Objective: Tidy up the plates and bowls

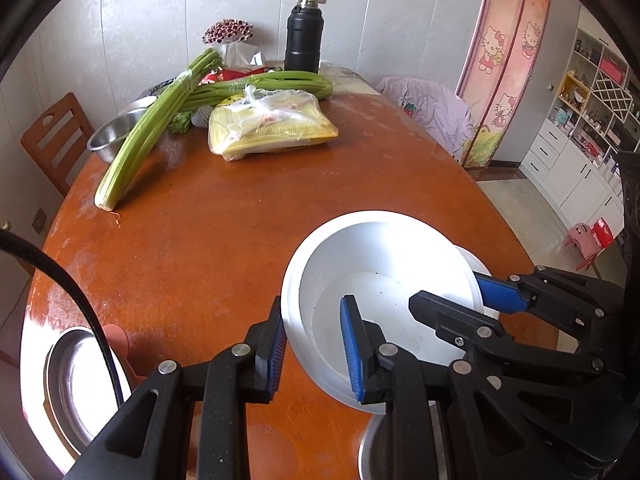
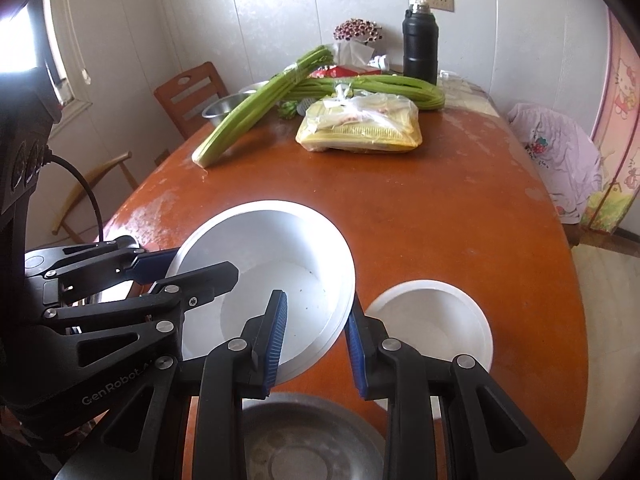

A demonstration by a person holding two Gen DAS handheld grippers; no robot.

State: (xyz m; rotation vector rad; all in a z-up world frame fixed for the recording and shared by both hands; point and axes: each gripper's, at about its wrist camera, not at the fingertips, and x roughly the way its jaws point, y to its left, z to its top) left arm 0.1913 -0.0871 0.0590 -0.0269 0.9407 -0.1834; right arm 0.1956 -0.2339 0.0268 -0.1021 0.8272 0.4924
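A large white bowl [image 1: 380,248] hangs between both grippers over the near end of the brown table [image 1: 220,220]. My left gripper [image 1: 314,350] is shut on its left rim, one pad inside and one outside. In the right wrist view my right gripper [image 2: 316,344] is shut on the right rim of the same large white bowl [image 2: 272,236]. A smaller white bowl [image 2: 428,320] stands on the table just right of it. A steel plate [image 2: 304,444] lies below the grippers at the table's near edge. Another steel plate [image 1: 76,384] sits at the near left.
At the far end lie celery stalks [image 1: 148,132], a bagged yellow pack [image 1: 272,128], a steel bowl [image 1: 110,136] and a black flask [image 1: 303,40]. A wooden chair [image 1: 56,136] stands at the left. A chair draped with purple cloth [image 2: 560,152] is at the right.
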